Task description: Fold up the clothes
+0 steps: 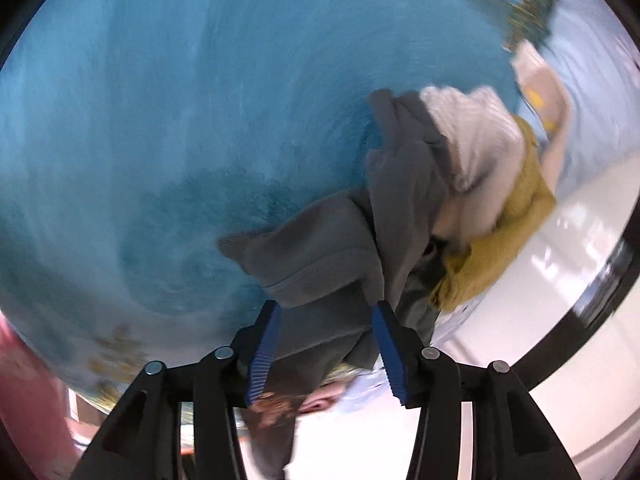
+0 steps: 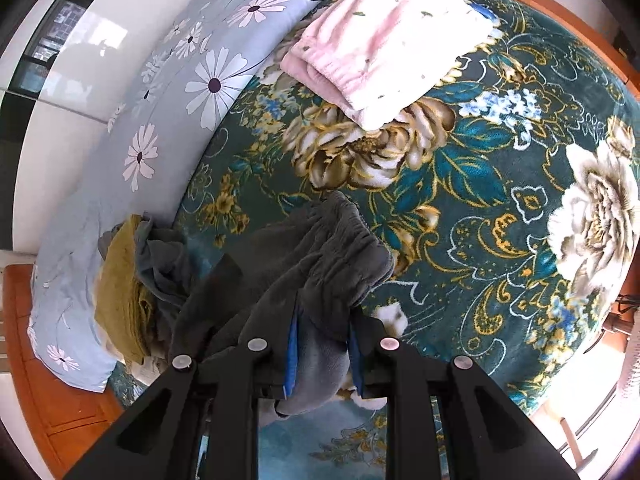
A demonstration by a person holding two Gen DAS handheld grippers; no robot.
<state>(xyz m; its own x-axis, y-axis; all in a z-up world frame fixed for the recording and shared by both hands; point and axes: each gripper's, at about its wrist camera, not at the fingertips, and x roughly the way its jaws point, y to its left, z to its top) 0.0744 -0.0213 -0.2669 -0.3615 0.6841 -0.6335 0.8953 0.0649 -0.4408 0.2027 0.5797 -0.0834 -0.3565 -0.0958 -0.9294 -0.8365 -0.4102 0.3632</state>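
Observation:
A dark grey garment [image 1: 320, 264] with a gathered waistband [image 2: 344, 236] hangs over the teal floral blanket [image 2: 500, 184]. My left gripper [image 1: 326, 320] has its blue pads [image 1: 266, 344] apart with grey cloth lying between them; the view is blurred. My right gripper [image 2: 322, 336] is shut on a fold of the grey garment near the waistband. A pile of unfolded clothes, mustard [image 2: 120, 280] [image 1: 500, 240] and cream [image 1: 476, 144], lies beside it. A folded pink and white garment [image 2: 384, 40] rests further up the blanket.
A light blue quilt with daisy print [image 2: 160, 120] runs along the bed's left side by a white wall. The wooden bed frame [image 2: 52, 360] shows at the lower left and along the far edge.

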